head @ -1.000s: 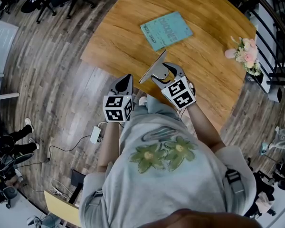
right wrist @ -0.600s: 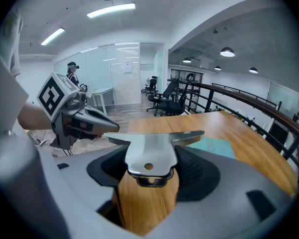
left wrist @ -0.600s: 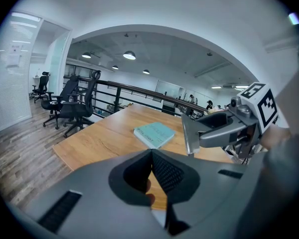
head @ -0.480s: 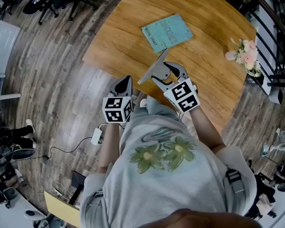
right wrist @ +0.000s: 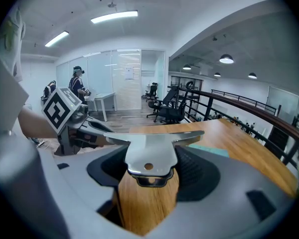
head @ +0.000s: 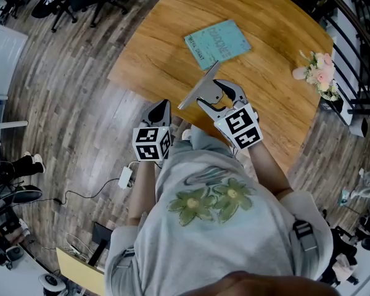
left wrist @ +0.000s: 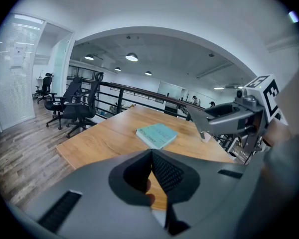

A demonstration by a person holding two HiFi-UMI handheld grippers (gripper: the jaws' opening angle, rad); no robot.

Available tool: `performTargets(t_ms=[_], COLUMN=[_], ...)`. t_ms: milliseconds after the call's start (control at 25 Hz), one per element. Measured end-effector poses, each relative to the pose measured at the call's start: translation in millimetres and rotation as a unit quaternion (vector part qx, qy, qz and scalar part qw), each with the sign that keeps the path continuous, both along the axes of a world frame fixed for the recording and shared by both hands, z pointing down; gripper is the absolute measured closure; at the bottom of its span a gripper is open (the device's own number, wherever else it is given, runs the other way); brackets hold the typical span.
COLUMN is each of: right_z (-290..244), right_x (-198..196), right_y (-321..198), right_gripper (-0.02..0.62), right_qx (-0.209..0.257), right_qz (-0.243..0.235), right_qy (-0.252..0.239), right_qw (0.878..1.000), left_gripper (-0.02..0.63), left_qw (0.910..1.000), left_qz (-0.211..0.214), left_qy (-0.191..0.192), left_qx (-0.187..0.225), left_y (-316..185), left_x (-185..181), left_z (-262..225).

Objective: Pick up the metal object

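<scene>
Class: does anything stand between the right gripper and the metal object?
Nothing visible does: the right gripper is shut on the metal object. The teal book lies apart, farther along the table.

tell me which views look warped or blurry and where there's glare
Head view: wide-angle bend curves the table edge, otherwise sharp. Left gripper view: fisheye, dark corners, soft foreground. Right gripper view: same fisheye, pale sheen on the metal object.

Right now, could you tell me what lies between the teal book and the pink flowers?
Only bare wooden table between the book and the flowers, per the head view.
</scene>
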State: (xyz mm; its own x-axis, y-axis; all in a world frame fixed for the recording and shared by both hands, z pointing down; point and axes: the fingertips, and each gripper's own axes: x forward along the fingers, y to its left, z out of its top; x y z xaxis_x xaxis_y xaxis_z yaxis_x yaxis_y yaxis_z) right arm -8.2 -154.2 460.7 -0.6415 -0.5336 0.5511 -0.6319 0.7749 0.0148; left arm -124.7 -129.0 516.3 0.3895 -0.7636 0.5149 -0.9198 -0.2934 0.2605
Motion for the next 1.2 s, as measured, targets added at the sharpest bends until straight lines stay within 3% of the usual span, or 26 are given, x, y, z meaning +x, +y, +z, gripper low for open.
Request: performTargets(t_ms=[1200], right_z=[-35.8], right_x=[-5.3], right_y=[4.2], right_gripper=[0.301], right_qx=[0.036], right_qz=[0.001], right_qy=[-0.034], right_qw=[0.999], left_gripper=[0.591], left_qw=[0.9998], left_qz=[0.006], left_qy=[0.001], left_qx=[0.021], left_y=[2.9], left_x=[6.2], left_z=[-15.3])
